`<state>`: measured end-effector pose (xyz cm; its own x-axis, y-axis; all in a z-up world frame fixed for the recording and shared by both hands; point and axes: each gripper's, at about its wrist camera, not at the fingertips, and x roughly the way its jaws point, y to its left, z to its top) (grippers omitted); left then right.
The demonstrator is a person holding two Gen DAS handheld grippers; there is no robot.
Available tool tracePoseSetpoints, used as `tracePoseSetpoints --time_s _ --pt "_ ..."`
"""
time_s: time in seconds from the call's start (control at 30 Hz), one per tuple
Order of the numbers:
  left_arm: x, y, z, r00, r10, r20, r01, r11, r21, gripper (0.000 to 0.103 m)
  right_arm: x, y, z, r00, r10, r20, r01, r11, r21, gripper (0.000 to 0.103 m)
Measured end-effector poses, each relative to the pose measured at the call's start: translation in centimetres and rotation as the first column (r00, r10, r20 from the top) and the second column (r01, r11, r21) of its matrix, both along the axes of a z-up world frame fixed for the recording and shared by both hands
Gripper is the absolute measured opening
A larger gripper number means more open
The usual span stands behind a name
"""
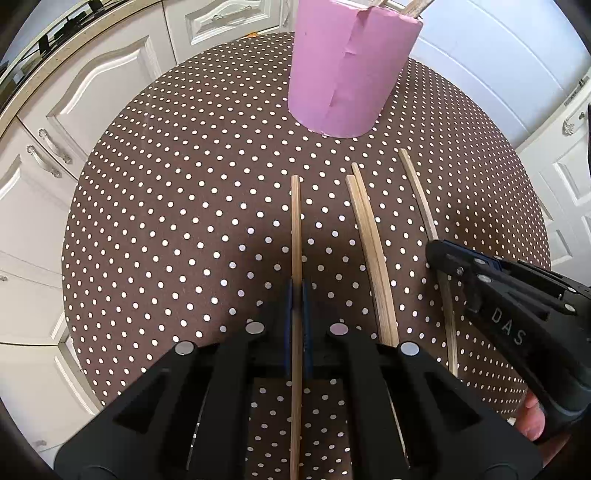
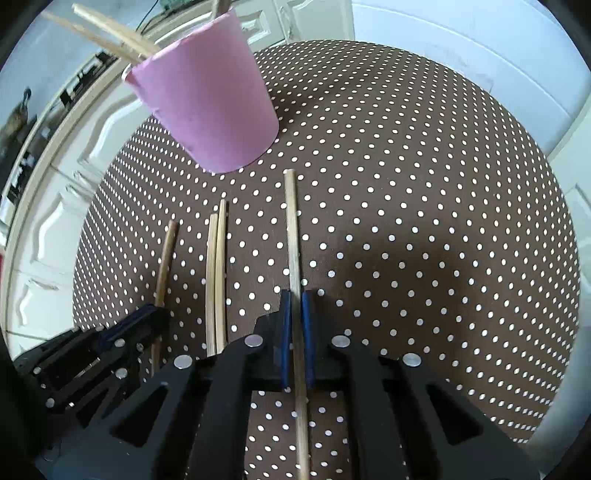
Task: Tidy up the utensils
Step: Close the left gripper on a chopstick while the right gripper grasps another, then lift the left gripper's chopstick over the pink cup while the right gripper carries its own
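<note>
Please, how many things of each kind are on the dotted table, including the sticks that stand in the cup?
Chopsticks lying on the table: 4 (one in the left tool, one in the right tool, a loose pair)
Chopsticks in the cup: at least 3
Pink cup: 1
Total: at least 8

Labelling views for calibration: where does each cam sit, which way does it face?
Left wrist: on the left gripper, angled steeply down at the table; shows its fingers shut on a chopstick, the right gripper, a fingertip.
Right wrist: on the right gripper, same tilt; fingers shut on another chopstick.
Shared: pink cup, loose chopstick pair.
</note>
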<state>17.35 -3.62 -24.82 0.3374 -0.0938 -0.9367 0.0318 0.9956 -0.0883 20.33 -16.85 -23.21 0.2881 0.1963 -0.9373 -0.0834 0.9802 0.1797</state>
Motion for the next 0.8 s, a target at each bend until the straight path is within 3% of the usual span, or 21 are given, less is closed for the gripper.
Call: tracePoseSetpoints --time_s 0.13,0.3,0.6,0.8 --pt "-0.2 0.1 0.5 1.000 -0.006 0.015 0.006 1.000 0.012 0.005 -0.5 -0.2 0.1 1.000 -0.025 -0.006 0.026 0.998 0.049 0.004" --pt "0.5 0.2 1.3 1.000 0.005 0.026 -0.005 1.000 0.007 0.005 -1.2 -1.2 1.8 0.998 -0.039 0.046 0.035 0.996 0.087 0.004" --pt "1.0 0.6 4.3 0.992 -0.002 0.128 -0.001 1.000 0.025 0.005 -0.7 -2.5 6.9 0.978 -0.081 0.195 0.055 0.989 0.134 0.004" --pt "1.5 0.6 7.3 0.977 -0.014 0.214 0.010 1.000 0.019 0.005 -0.4 -2.7 10.0 0.947 -0.114 0.301 0.066 0.984 0.167 0.004"
